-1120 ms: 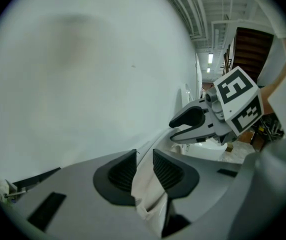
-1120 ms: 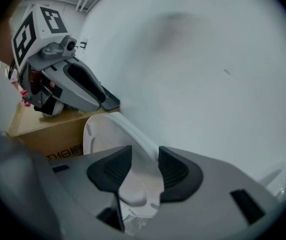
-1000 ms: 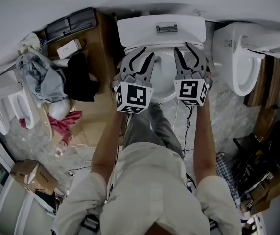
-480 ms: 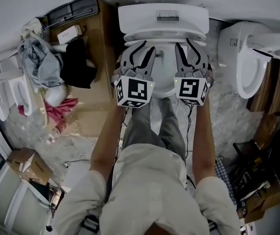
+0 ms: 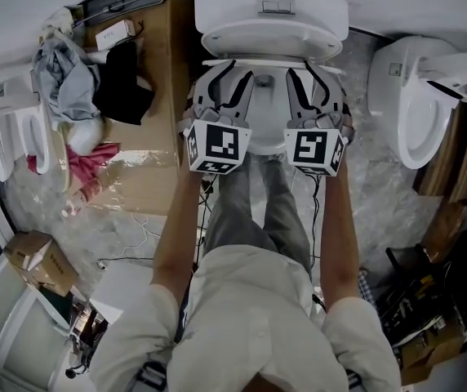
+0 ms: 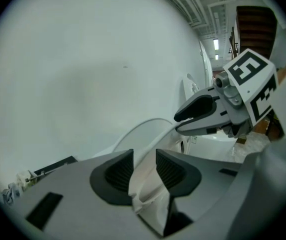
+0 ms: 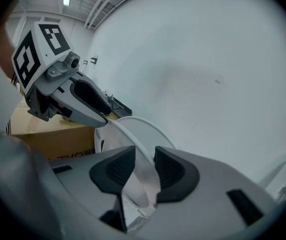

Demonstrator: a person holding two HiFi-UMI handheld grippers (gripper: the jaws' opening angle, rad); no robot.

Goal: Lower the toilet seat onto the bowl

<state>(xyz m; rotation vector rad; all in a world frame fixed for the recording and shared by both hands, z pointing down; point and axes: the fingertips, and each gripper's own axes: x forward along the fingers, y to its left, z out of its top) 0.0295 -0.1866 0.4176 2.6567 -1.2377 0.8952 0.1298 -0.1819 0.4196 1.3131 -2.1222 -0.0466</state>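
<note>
Toilet seat (image 5: 268,61) up off the bowl (image 5: 270,96) at 12 o'clock in the head view, seen edge-on as a thin white line just below the tank (image 5: 270,15). Tilt hard to judge; bowl largely hidden under the grippers. Left gripper (image 5: 227,80) on the rim's 9 o'clock side, fingers (image 6: 117,173) opening, white rim filling the gap between them. Right gripper (image 5: 311,78) on the 3 o'clock side, fingers (image 7: 170,170) closing, pinching the same rim. Second toilet (image 5: 417,104) farther out at 3 o'clock.

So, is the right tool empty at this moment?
No: the rim of the seat runs between the jaws of the right tool, which are closing on it.
</note>
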